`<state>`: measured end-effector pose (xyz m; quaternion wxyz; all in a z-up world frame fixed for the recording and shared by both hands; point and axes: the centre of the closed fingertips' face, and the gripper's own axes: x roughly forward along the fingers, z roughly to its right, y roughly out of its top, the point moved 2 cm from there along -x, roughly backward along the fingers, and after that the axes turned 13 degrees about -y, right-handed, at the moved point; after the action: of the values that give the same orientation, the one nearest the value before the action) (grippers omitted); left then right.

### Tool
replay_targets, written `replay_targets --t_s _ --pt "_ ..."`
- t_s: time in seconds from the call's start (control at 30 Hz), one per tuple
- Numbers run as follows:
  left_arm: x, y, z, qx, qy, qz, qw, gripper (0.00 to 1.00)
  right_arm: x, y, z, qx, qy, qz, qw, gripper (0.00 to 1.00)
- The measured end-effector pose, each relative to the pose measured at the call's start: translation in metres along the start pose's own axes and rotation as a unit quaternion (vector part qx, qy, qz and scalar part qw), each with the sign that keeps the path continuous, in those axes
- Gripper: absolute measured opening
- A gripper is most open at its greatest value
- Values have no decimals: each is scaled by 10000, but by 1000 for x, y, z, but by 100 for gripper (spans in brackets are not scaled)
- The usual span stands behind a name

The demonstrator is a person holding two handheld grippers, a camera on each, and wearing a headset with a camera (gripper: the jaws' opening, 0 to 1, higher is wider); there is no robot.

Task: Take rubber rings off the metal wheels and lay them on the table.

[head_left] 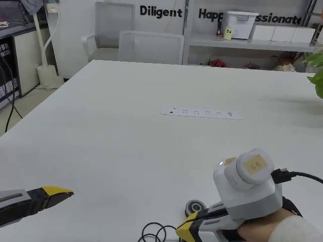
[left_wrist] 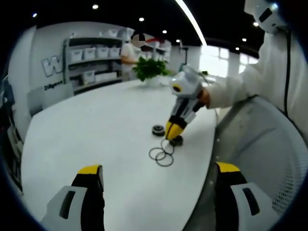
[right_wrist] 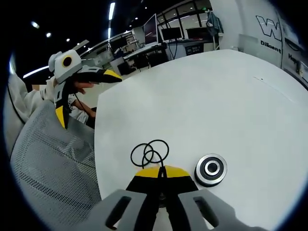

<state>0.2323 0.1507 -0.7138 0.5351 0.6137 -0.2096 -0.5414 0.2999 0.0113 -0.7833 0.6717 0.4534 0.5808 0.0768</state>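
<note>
Thin black rubber rings (right_wrist: 150, 151) lie overlapping on the white table (head_left: 131, 126) near its front edge. My right gripper (right_wrist: 161, 171) is shut, and the nearest ring runs into its yellow tips. A metal wheel (right_wrist: 211, 169) lies flat just right of those tips. In the left gripper view the right gripper (left_wrist: 171, 134) points down at the rings (left_wrist: 161, 155), with a dark wheel-like piece (left_wrist: 176, 141) under its tip and the wheel (left_wrist: 158, 130) beside it. My left gripper (left_wrist: 159, 168) is wide open and holds nothing. In the head view it sits at the lower left (head_left: 60, 192), well away from the rings (head_left: 154, 233).
A white power strip (head_left: 202, 112) lies mid-table. Grey chairs (head_left: 151, 48) stand at the far edge, with shelves and boxes behind them. A mesh chair (right_wrist: 53, 163) is close to the table's near edge. A potted plant (left_wrist: 150, 69) stands at the far end.
</note>
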Motion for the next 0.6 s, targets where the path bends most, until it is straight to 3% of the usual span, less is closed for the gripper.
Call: replay_targets --t_s 0.6 --pt "-1 0 0 -7 25 -27 10000 97 -2 3 12 119 -202 82 9997 3"
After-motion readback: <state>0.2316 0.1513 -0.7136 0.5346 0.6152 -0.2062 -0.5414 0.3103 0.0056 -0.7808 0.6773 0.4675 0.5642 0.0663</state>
